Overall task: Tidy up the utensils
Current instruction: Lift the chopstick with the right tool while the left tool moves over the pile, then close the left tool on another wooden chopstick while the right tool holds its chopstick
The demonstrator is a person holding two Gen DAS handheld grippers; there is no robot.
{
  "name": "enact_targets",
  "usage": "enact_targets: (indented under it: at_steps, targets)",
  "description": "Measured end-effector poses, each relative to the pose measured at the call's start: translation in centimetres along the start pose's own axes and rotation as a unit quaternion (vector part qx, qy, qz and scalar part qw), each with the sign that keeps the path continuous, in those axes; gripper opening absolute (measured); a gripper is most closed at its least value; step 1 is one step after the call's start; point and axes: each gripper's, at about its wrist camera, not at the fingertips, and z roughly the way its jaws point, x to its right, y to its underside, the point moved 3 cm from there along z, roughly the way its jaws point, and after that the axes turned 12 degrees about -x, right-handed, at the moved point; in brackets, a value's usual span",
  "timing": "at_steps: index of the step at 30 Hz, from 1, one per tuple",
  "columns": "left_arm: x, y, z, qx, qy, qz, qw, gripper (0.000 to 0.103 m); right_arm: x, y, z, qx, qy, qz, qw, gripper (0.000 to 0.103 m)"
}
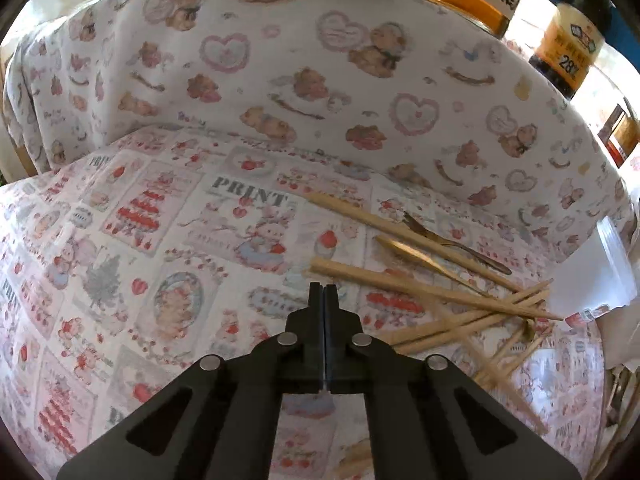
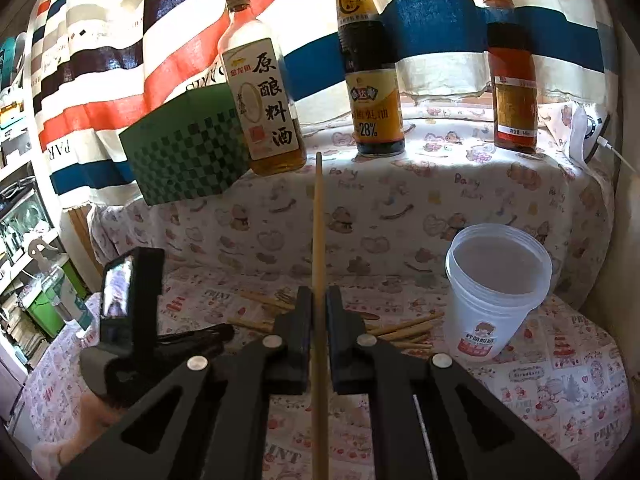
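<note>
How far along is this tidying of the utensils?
Early, by the look of it. The plastic cup looks empty. The right gripper is shut on one chopstick. The left gripper is shut on nothing. The loose chopsticks and small fork lie on the tablecloth.

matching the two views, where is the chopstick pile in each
Left wrist: chopstick pile lies right of centre, just right of the shut left gripper.
Right wrist: chopstick pile shows low at centre, behind the right gripper.
Shared landmark: dark sauce bottle.
</note>
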Motion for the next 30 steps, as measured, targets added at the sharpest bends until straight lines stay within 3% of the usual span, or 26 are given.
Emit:
enact_targets:
  at_steps: [5, 10, 12, 15, 17, 23, 30]
  targets:
    - [0.2, 0.6, -3.1, 0.038, 0.032, 0.045, 0.9978, 0.000, 0.2, 0.1, 0.4, -0.006, 0.005, 0.002, 1.000, 0.007]
    - [2.9, 1.8, -6.3, 0.069, 0.017, 0.118, 0.9905, 0.025, 0.7, 0.0, 0.5, -0.011, 0.004, 0.011, 1.000, 0.007]
    - [3.8, 2.2, -6.2, 0.051, 0.004, 0.137, 0.9893, 0.031, 0.8, -0.1, 0.5, -0.011, 0.004, 0.013, 1.000, 0.007]
    - [5.2, 3.4, -4.3, -0.013, -0.028, 0.150, 0.9882, 0.055, 0.9, -0.1, 0.3, -0.009, 0.004, 0.016, 1.000, 0.007]
    - [4.8, 3.9, -3.7, -0.041, -0.066, 0.130, 0.9885, 0.057, 0.9, -0.2, 0.2, -0.009, 0.005, 0.018, 1.000, 0.007]
    - [3.7, 4.2, -2.6, -0.092, -0.049, 0.090, 0.9904, 0.058, 0.9, -0.2, 0.5, -0.016, 0.007, 0.020, 1.000, 0.007]
    - [3.1, 4.7, -4.5, -0.063, -0.066, 0.098, 0.9910, 0.058, 0.8, -0.3, 0.2, -0.010, 0.002, 0.019, 1.000, 0.007]
